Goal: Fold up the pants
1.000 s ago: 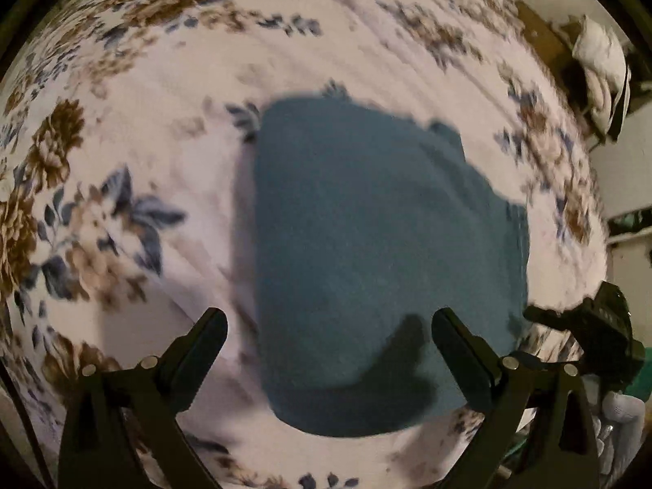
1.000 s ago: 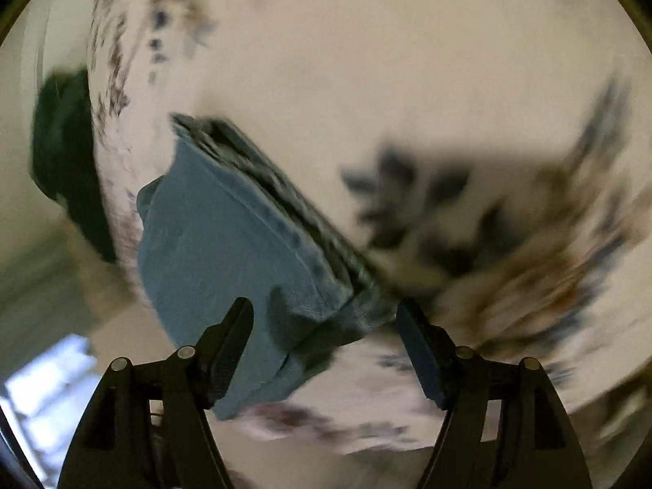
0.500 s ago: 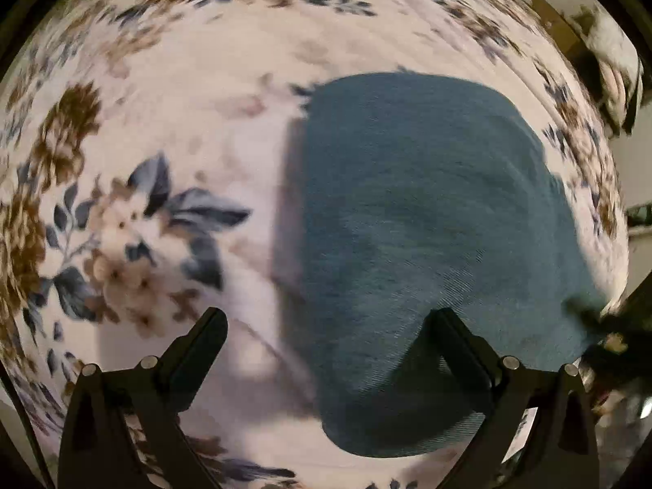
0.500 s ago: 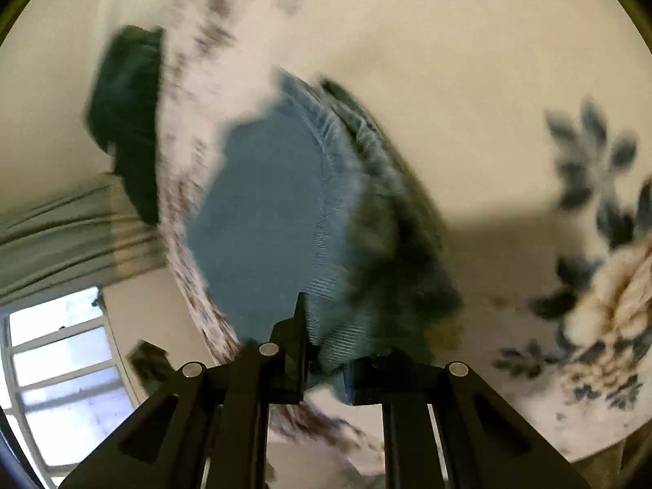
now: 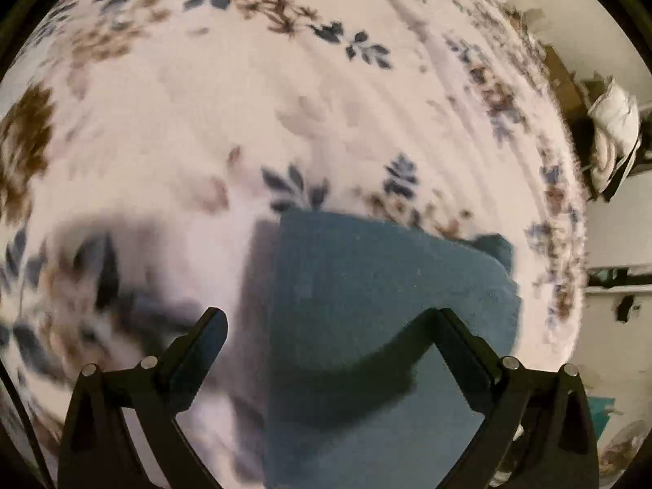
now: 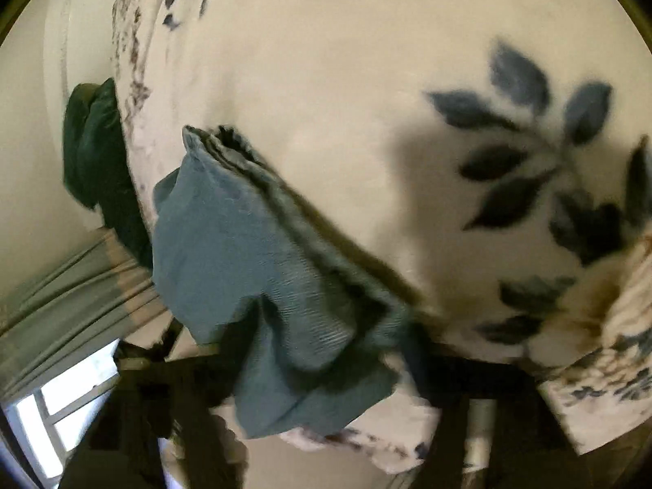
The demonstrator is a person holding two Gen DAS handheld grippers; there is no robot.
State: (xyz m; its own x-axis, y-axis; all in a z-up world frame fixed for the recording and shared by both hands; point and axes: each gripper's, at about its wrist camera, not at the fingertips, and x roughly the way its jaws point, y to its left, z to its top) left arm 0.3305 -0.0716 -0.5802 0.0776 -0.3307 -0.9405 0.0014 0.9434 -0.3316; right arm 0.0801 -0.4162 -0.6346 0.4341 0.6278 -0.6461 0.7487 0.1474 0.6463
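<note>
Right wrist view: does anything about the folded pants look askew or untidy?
Yes. The blue pants lie folded on the floral bedspread, but the near corner hangs loose and rumpled, and the stacked layers along the edge are uneven. Motion blur hides finer detail.

- A home bedroom, by the look of it.
- A bed takes up most of both views, under a white bedspread point(image 5: 326, 102) printed with blue and brown flowers.
- In the right wrist view, a window point(image 6: 61, 411) at about 8 o'clock, green curtains point(image 6: 61, 289) just above it.
- In the left wrist view, at about 2 o'clock, white bundled bedding point(image 5: 613, 118) past the bed's edge.
</note>
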